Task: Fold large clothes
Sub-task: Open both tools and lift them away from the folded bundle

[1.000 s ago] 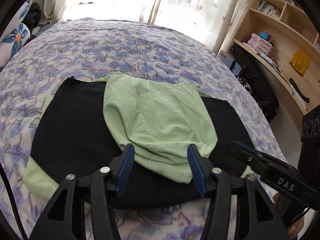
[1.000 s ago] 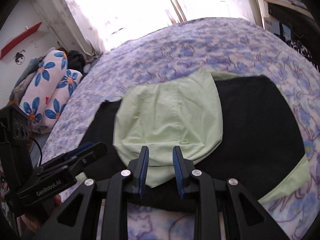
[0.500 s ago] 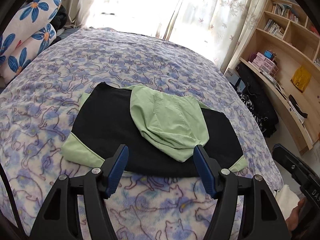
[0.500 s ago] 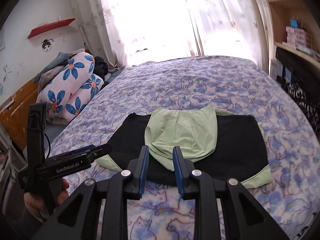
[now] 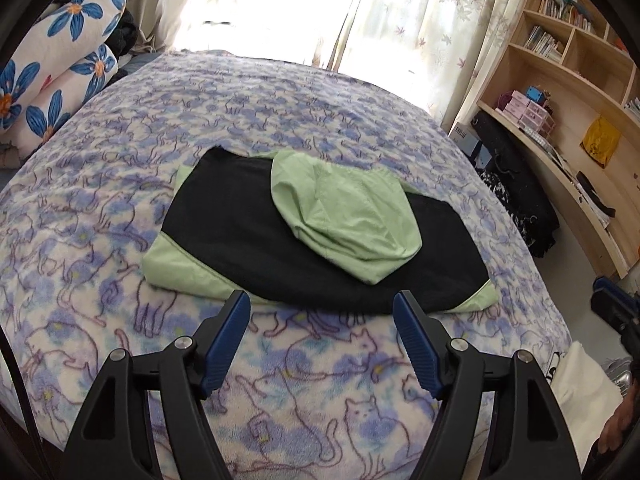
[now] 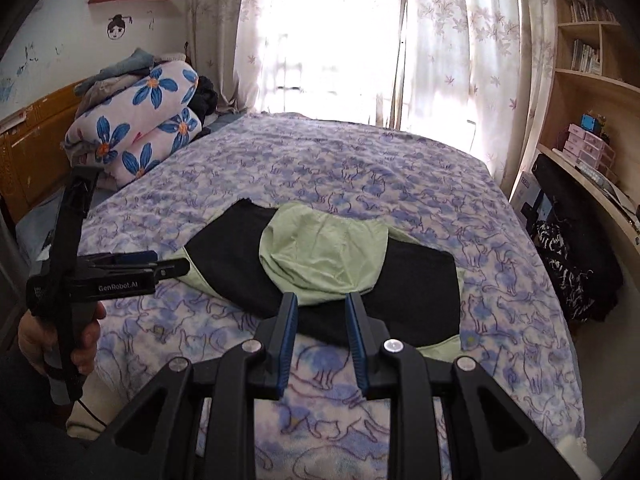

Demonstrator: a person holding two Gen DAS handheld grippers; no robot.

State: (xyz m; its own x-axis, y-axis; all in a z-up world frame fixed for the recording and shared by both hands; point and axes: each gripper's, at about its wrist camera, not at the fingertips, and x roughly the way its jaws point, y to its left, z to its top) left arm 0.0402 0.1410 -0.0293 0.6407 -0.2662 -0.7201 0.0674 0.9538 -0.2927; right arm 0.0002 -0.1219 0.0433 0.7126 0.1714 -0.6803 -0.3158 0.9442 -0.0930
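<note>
now my left gripper released, jaws wide, nothing between, hovering over bedspread short of garment. my right gripper jaws narrowly parted, empty, also short of near hem. black-and-green hooded garment lies folded mid-bed, green hood flopped on top. judgement: fold looks about done; if another fold needed, come in low, pinch near corners together, lift evenly so hood stays put. versus a second ago: both grippers pulled back and up, garment smaller in view. floral bolsters and bookshelf beyond.
</note>
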